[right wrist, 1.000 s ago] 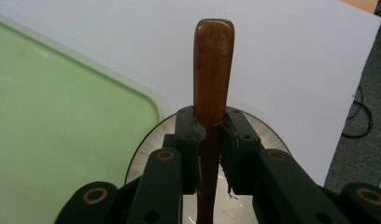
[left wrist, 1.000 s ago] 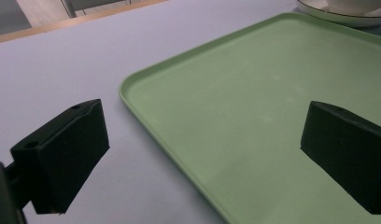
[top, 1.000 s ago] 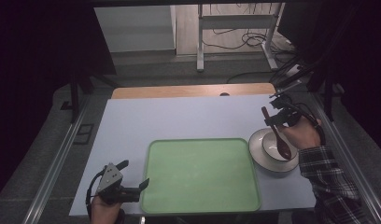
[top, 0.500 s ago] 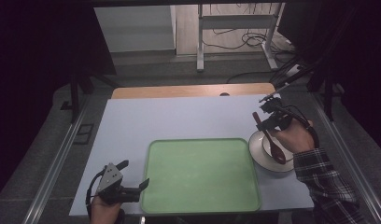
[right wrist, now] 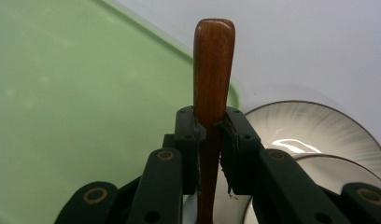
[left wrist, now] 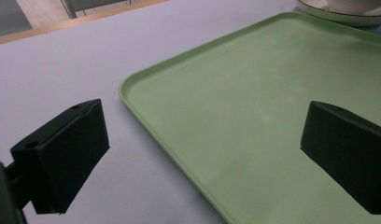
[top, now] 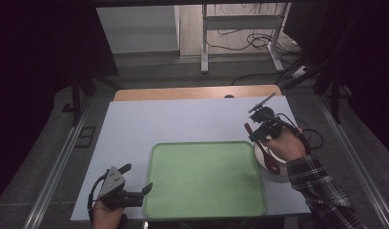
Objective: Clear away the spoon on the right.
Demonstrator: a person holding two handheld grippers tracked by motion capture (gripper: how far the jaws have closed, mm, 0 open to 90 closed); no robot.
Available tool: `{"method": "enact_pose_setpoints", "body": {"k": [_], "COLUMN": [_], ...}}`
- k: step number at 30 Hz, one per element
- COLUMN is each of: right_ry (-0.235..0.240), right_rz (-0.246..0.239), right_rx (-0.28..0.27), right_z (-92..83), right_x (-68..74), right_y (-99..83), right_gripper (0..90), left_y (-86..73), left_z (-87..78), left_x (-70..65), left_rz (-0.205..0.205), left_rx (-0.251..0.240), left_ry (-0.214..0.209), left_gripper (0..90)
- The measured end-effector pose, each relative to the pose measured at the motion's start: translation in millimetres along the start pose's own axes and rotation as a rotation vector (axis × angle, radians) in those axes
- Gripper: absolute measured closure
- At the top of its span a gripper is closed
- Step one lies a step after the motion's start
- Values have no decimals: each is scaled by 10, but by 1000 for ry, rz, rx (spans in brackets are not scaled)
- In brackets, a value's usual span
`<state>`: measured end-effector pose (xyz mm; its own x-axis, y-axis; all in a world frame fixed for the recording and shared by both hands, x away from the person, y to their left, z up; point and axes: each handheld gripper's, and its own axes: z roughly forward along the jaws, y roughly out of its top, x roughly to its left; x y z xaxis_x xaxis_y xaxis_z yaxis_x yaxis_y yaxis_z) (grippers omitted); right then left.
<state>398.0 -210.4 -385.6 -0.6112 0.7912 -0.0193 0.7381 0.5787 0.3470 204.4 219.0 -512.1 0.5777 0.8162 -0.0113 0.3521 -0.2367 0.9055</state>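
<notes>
The wooden spoon (right wrist: 214, 65) is clamped between the pads of the right gripper (right wrist: 210, 128), the handle being pinched from both sides and its rounded end standing out beyond the fingertips (right wrist: 186, 126). Below the jaws, in the high view, the spoon's dark bowl end (top: 272, 164) is seen hanging down over the white bowl (top: 278, 174), which is partly hidden under the person's right hand (top: 285, 145). In the right gripper view the bowl (right wrist: 319, 135) is found just to the right of the fingers, and the green tray (right wrist: 76, 93) to their left, its rounded corner lying just past the spoon's handle. The bowl is set just beside the tray's right edge on the pale table (top: 183, 119).

The left gripper (top: 135, 183) is held with its jaws spread wide and nothing between them. Between and beyond its fingers (left wrist: 67, 149) the near left corner of the tray (left wrist: 254, 107) is seen, one finger being over the bare table (left wrist: 62, 70) and the other over the tray.
</notes>
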Motion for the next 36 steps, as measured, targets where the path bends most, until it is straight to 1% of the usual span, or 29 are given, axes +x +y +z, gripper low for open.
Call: {"method": "enact_pose_setpoints", "body": {"k": [4,5,8,11,12,13,16,19,22,23,25,29,36], "right_ry": [11,11,29,35,39,45,50,59,61,64,66,78,91], "right_rz": [-3,-3,-6,-2,-7,-6,-11,-8,-10,-1,-3,15,23], "right_rx": [24,24,43,53,60,67,76,95,104,113,116,124,131], "right_z": [109,109,212,264,294,336,385,477,517,554,574,648,726], "right_x": [82,82,143,180,203,237,269,319,335,353,356,389,427], "right_y": [21,21,33,36,36,31,22,-5,-23,-40,-51,-89,-114], "right_gripper": [778,778,779,778,778,779,778,779,779,779,779,779,778], "left_y": [2,2,3,3,3,4,5,5,5,5,5,5,5], "left_z": [-4,-4,-6,-7,-7,-7,-7,-7,-6,-6,-6,-6,-7], "left_x": [0,0,1,1,1,0,-1,-2,-3,-2,-2,-2,-3], "left_rz": [0,1,1,1,1,1,2,2,2,2,2,2,2], "left_rx": [-2,-1,-2,-3,-3,-3,-3,-3,-2,-2,-2,-2,-3], "left_ry": [0,0,-1,-2,-1,-2,-2,-1,-1,-2,-2,-2,-3], "left_gripper": [10,10,10,10,10,10,10,10,10,10,10,10,10]}}
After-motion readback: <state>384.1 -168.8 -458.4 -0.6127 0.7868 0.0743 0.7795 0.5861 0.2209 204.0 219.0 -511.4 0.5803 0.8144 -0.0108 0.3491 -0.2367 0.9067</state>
